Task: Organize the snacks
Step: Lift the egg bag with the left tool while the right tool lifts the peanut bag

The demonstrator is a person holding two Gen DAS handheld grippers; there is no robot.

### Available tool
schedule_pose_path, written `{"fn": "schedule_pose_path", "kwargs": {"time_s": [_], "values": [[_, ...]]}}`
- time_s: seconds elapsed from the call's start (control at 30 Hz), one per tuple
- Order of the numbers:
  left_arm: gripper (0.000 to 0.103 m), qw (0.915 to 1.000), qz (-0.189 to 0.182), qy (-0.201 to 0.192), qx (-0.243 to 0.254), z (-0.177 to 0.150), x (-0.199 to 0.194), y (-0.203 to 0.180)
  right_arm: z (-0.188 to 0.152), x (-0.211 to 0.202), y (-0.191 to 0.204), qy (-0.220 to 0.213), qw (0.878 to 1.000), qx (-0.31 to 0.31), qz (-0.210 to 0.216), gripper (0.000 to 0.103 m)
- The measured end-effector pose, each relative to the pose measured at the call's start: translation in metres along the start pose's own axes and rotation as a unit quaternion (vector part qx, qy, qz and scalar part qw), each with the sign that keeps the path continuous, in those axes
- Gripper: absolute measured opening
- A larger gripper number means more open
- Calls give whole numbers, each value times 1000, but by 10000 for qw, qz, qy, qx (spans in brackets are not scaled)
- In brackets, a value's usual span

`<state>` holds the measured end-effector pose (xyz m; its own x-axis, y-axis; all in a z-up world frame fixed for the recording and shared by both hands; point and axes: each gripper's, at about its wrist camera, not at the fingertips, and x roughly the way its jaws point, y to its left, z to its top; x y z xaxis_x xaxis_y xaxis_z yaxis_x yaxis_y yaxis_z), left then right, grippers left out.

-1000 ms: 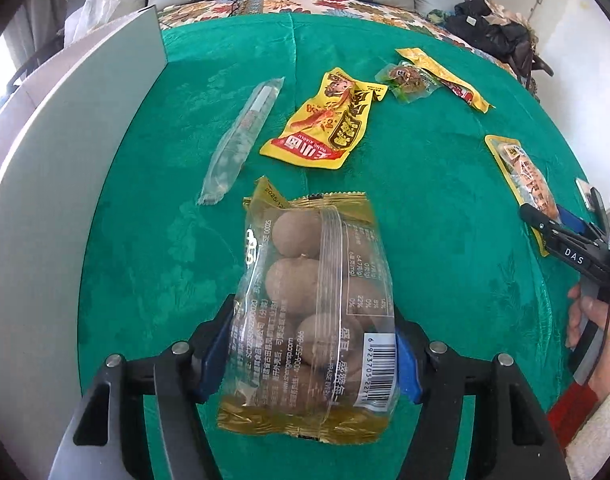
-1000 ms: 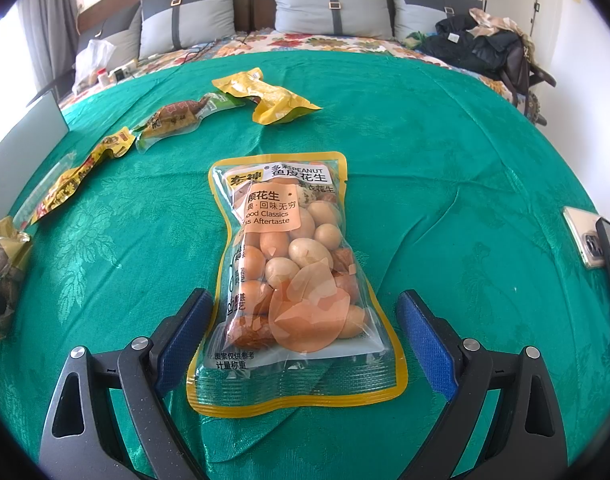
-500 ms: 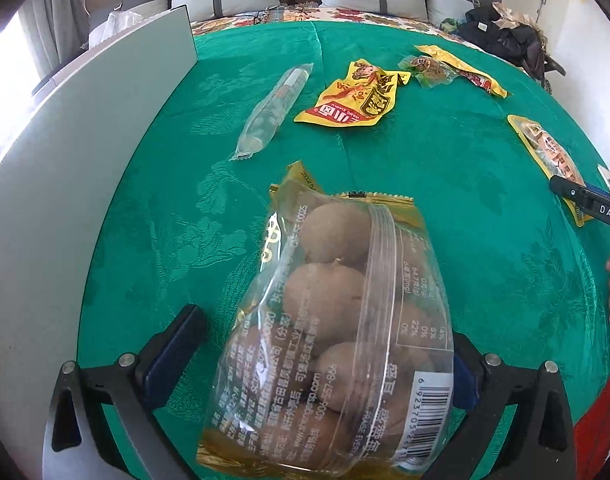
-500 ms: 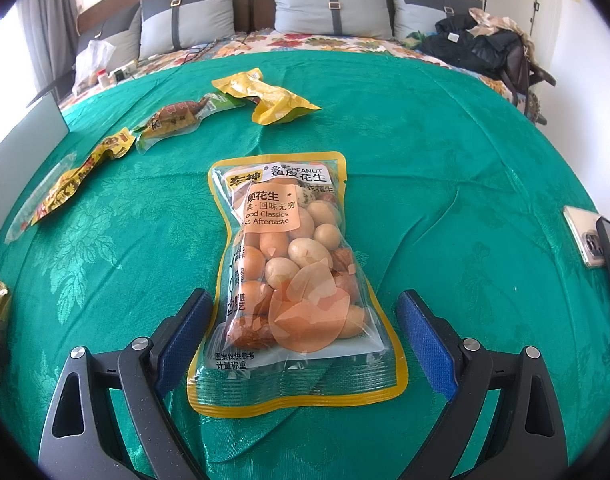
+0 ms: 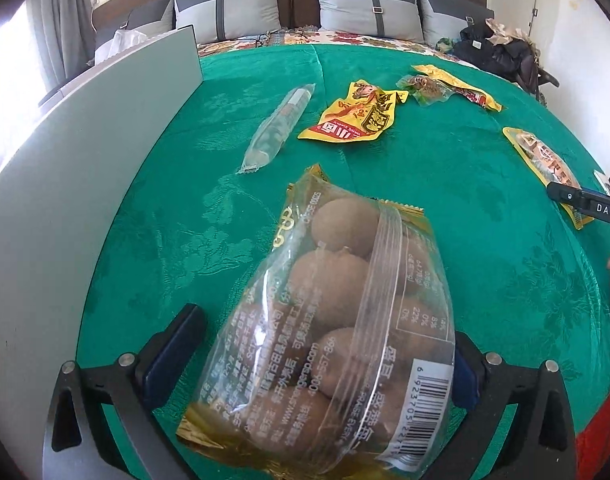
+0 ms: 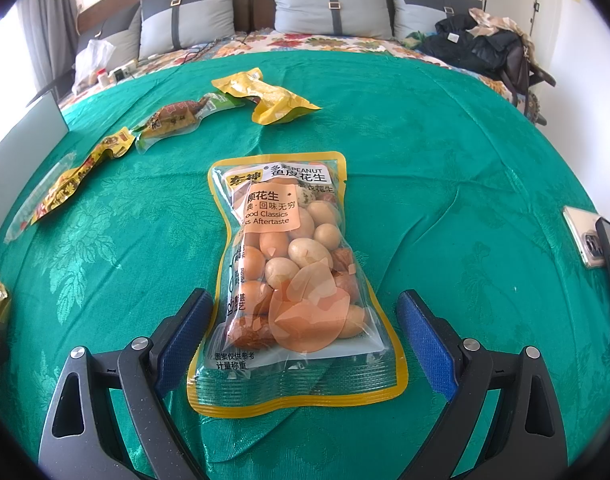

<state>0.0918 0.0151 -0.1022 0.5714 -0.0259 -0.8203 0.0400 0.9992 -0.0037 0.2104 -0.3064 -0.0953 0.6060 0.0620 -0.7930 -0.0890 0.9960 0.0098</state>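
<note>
A: What does the left wrist view give you?

B: The left gripper [image 5: 325, 356] is spread wide, with the clear bag of brown eggs [image 5: 337, 328] lying loosely between its fingers on the green cloth [image 5: 465, 184]. The left blue pad [image 5: 173, 344] stands clear of the bag; the right pad is hidden behind it. At nine o'clock runs a grey board [image 5: 73, 184]. At twelve o'clock lie a slim clear packet [image 5: 279, 128] and a yellow-red packet [image 5: 357, 118].

A: And the right wrist view?

B: Only there do you see the peanut bag [image 6: 289, 280] in full, flat on the cloth, between the fingers of the right gripper [image 6: 303, 332], which is also spread, pads touching nothing. A phone [image 6: 585, 240] lies at three o'clock, a yellow pouch [image 6: 269, 96] at twelve.

A: Does either view show the other gripper?

B: The left view catches a black tip of it at three o'clock, beside the peanut bag's corner.
</note>
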Motion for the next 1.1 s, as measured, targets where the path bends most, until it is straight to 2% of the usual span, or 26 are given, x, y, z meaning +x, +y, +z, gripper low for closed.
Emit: {"fn": "schedule_pose_path", "kwargs": {"time_s": [0.53, 0.67, 0.77, 0.83, 0.97, 1.1], "values": [[103, 10000, 9, -74, -38, -3, -2, 0, 0, 0, 0, -1, 10000, 2, 3, 95], [103, 9998, -62, 193, 38, 2, 0, 0, 0, 1, -1, 26, 10000, -21, 17, 96], [103, 9981, -194, 573, 93, 9, 1, 1, 12, 0, -8, 688, 9963, -250, 441, 94], [102, 9978, -379, 548, 20, 10, -4, 4, 22, -6, -21, 908, 9929, -164, 749, 94], [102, 9980, -411, 466, 100, 15, -10, 2, 48, -11, -36, 1248, 9898, -53, 689, 94], [98, 9967, -300, 724, 221, 11, 0, 0, 64, 8, -16, 1751, 9815, -281, 719, 94]]}}
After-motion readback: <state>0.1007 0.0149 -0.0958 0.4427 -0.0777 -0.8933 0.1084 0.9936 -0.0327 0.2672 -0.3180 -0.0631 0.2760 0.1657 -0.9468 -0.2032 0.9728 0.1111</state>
